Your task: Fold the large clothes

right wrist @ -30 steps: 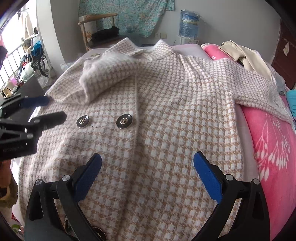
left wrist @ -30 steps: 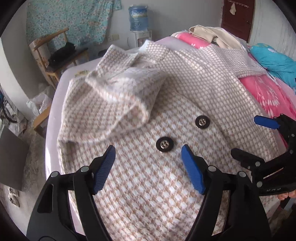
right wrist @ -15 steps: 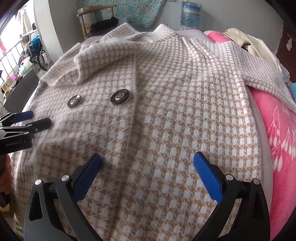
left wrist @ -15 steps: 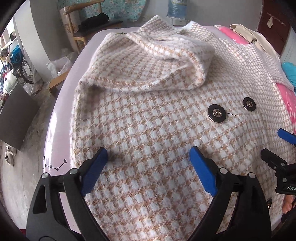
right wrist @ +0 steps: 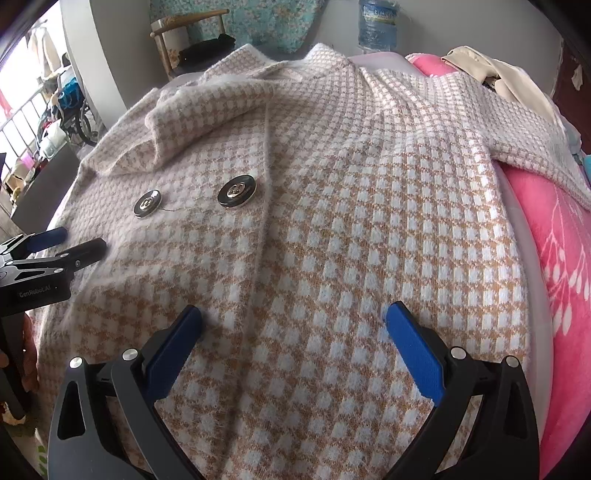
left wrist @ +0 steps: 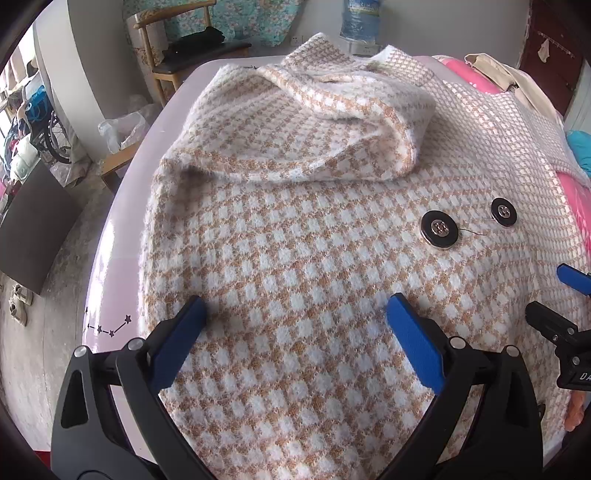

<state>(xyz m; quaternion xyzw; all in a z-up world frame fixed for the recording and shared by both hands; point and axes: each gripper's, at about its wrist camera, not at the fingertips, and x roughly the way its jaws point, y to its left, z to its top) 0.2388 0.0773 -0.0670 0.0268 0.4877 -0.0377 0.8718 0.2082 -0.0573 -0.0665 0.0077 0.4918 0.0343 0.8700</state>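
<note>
Grippers are both hovering low over the coat (left wrist: 295, 258), nearest the cameras. Left gripper (left wrist: 295, 325): jaws are opening, blue pads spread wide, only flat fabric lying under the gap, nothing pinched. Right gripper (right wrist: 293, 332): jaws are standing wide apart, pads not pressing on anything, fabric passing beneath them. In the left wrist view the right gripper is showing at the right edge; in the right wrist view the left gripper is showing at the left edge, near the coat's left side.

Coat, a cream-and-tan houndstooth knit, is lying spread front-up across a pale table (left wrist: 122, 266), covering most of it. Two dark round buttons (right wrist: 236, 192) are sitting side by side beyond the grippers, left of the front seam. Further back, the left sleeve (left wrist: 332, 122) is lying folded inward over the chest. The right sleeve (right wrist: 517, 125) is stretching out to the right, draping onto pink bedding (right wrist: 561, 280).

Far background: wooden chair (left wrist: 177, 48) and water bottle (right wrist: 378, 26) are standing by the wall.
</note>
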